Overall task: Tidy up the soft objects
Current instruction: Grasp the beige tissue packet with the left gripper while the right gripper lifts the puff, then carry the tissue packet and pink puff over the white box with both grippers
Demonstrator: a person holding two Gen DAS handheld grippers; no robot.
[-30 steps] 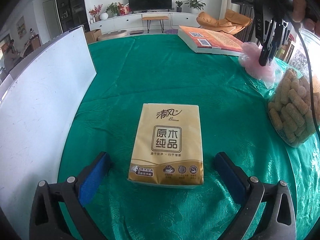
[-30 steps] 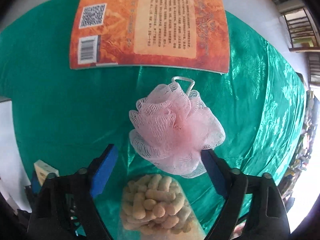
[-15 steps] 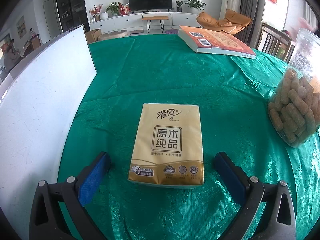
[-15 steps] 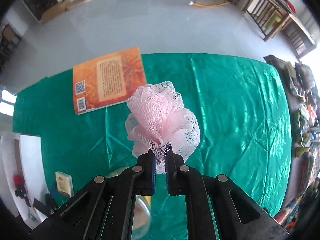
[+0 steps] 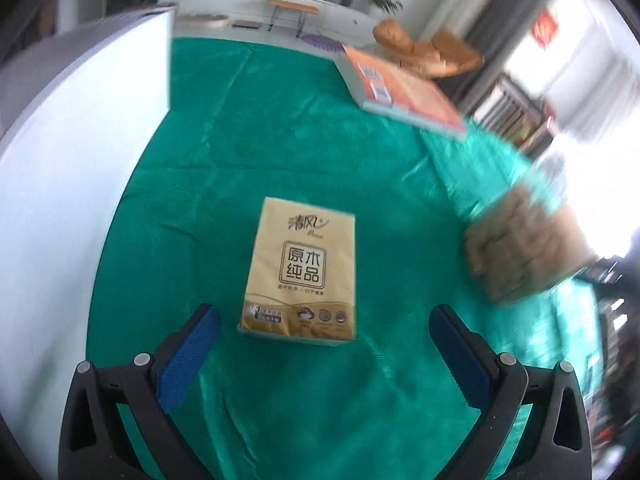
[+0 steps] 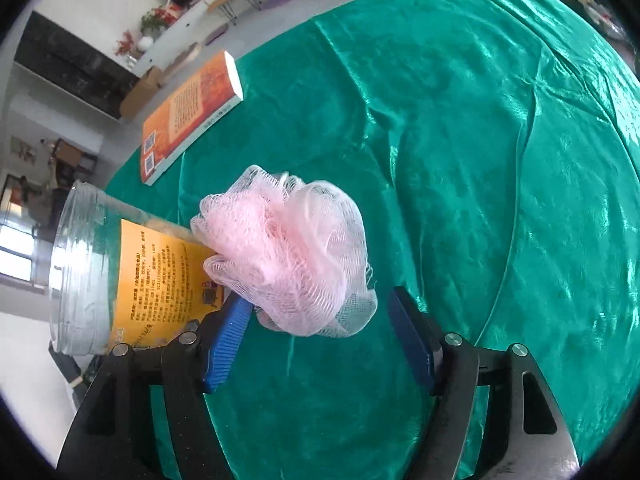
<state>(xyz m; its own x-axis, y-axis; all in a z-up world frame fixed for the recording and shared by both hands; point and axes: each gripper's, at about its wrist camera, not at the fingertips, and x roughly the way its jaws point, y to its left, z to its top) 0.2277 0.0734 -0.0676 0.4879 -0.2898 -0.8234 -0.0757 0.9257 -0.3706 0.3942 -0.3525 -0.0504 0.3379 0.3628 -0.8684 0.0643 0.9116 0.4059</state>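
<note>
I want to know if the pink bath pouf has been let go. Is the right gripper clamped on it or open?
Open, jaws still opening: right gripper pads stand apart either side of the pink bath pouf, not pressing it.

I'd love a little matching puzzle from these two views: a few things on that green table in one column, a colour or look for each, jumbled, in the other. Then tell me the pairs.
Things:
1. bath pouf
2. tissue pack
3. book
4. jar

Looks:
A. orange cover with a barcode
B. see-through plastic with a yellow label
C. pink netting
D. tan wrapper with dark printed characters

Pairs: 1-C, 2-D, 3-A, 4-B.

All four sit on the green tablecloth.
</note>
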